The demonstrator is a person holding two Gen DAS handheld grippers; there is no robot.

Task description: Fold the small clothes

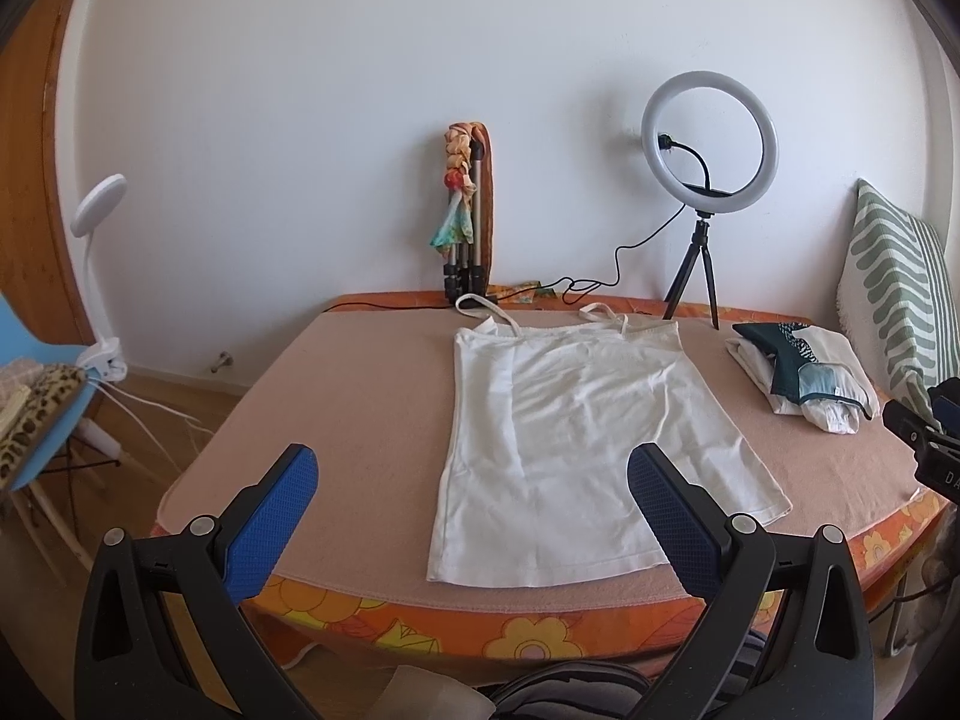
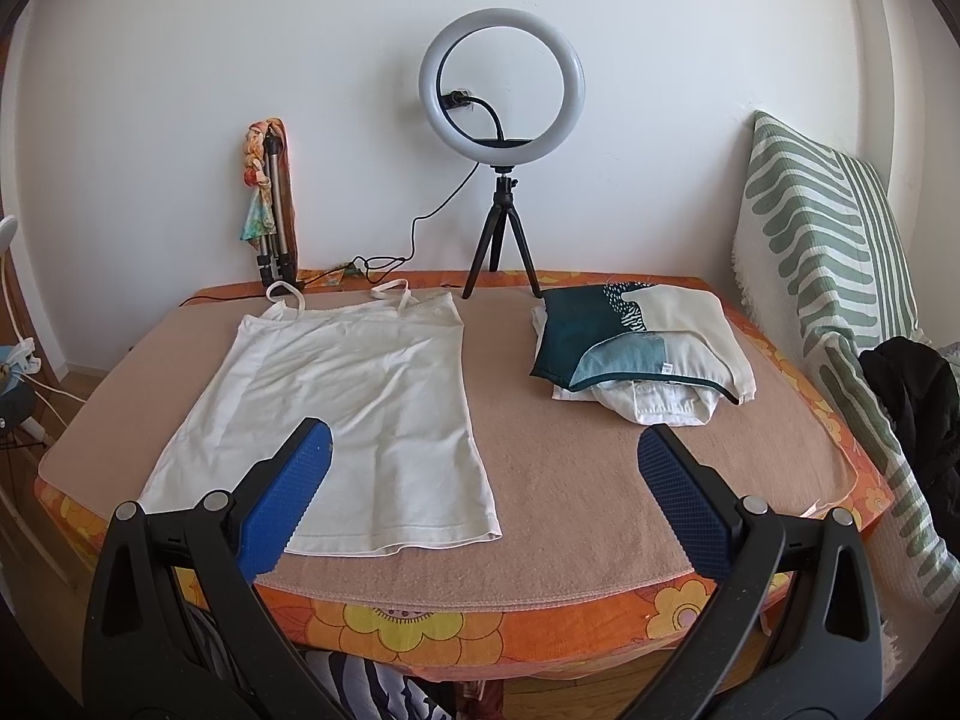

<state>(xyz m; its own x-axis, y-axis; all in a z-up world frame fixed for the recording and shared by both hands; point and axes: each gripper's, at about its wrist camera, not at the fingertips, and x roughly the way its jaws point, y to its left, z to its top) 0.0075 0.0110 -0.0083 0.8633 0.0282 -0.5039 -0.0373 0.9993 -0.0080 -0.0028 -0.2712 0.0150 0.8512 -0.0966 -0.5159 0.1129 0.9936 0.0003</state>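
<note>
A white strappy top lies flat on the pink cloth of the table, straps toward the wall, hem toward me. It also shows in the right wrist view. My left gripper is open and empty, held above the table's near edge over the top's hem. My right gripper is open and empty, above the near edge just right of the top. A stack of folded clothes sits at the back right; it also shows in the left wrist view.
A ring light on a tripod and a folded tripod with a scarf stand against the wall. A striped cushion leans at the right, with a dark garment beside it. A blue chair and clip lamp stand left.
</note>
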